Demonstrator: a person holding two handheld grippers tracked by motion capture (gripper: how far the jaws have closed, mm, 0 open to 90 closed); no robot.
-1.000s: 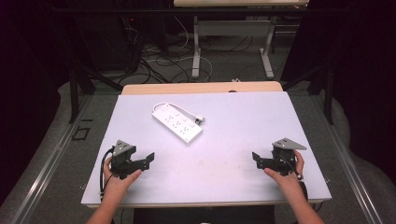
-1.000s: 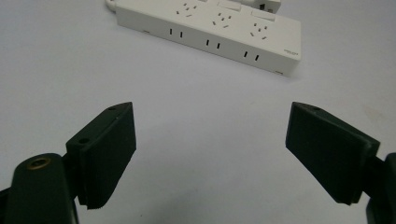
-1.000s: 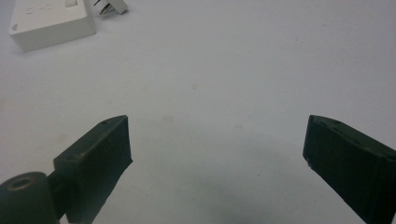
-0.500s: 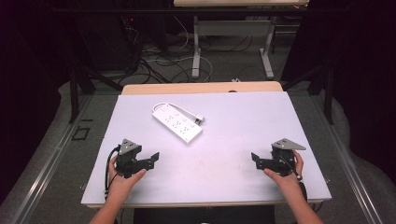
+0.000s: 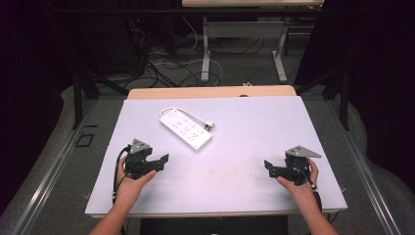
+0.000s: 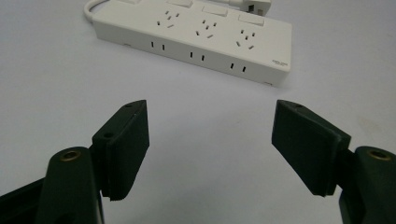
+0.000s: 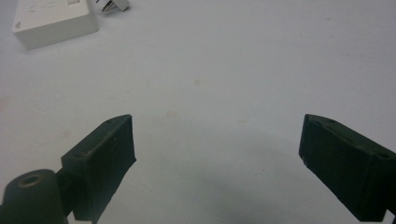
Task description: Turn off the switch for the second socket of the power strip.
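A white power strip lies flat at the back left of the white table, its cord looped behind it and its plug resting beside it. My left gripper hovers near the front left and points at the strip, a short way off. Its jaws have just been closing a little, but they stand open with nothing between them. My right gripper is held near the front right, open and empty. It faces bare table, with the strip's end and plug far off.
The white tabletop lies on a wooden table whose edge shows at the back. Table legs and loose cables sit on the floor beyond. Dark curtains close in both sides.
My left gripper has shifted to the right and slightly toward the power strip. The right gripper and the strip have stayed where they were.
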